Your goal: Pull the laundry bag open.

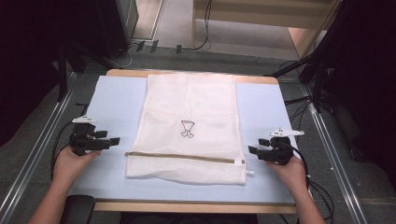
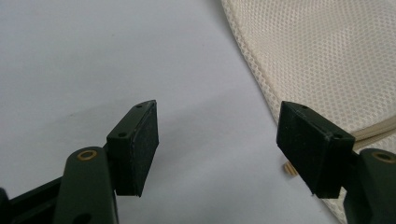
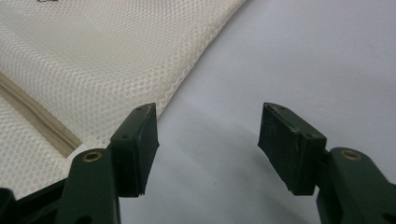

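Both grippers, left gripper (image 1: 112, 140) and right gripper (image 1: 252, 150), wait open either side of the mesh bag (image 1: 189, 126), flat for access.

Both forearms reached in from the near edge, well apart. The left gripper (image 1: 113, 140) and right gripper (image 1: 252, 150) pointed inward toward each other, jaws spread wide with nothing between.

This place looks like a lab or a recording room, not a home. The table (image 1: 116, 100) has a plain pale blue cover and stands between metal rails (image 1: 37, 149) fixed on a grey carpet floor (image 1: 233, 58). Black cables (image 1: 299, 105) lie on the floor, and dark stands (image 1: 63, 70) rise at both sides of the table.
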Demonstrator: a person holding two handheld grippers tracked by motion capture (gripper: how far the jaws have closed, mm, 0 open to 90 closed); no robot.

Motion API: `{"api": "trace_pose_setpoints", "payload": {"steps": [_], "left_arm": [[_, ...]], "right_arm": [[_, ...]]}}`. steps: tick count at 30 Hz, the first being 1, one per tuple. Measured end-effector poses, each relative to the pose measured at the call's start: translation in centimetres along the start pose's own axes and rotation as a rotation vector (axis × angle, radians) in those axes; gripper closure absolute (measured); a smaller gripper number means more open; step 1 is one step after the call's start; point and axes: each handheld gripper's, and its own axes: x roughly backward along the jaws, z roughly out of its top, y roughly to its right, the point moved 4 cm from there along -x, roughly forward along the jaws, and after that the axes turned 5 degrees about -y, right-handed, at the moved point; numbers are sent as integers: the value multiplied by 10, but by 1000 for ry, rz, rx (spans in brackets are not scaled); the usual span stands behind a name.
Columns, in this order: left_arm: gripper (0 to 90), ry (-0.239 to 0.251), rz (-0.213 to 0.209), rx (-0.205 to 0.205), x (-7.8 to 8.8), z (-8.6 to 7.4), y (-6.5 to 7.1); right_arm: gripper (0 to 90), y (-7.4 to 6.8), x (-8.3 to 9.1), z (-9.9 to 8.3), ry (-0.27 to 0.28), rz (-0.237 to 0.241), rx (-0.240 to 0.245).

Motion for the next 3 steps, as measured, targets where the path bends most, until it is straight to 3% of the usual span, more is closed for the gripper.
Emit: {"api": "trace_pose_setpoints", "payload": {"steps": [3], "left_arm": [[300,7,0,-1,-1,1,1]], "right_arm": [[385,1,0,0,2,-2,2]]}}
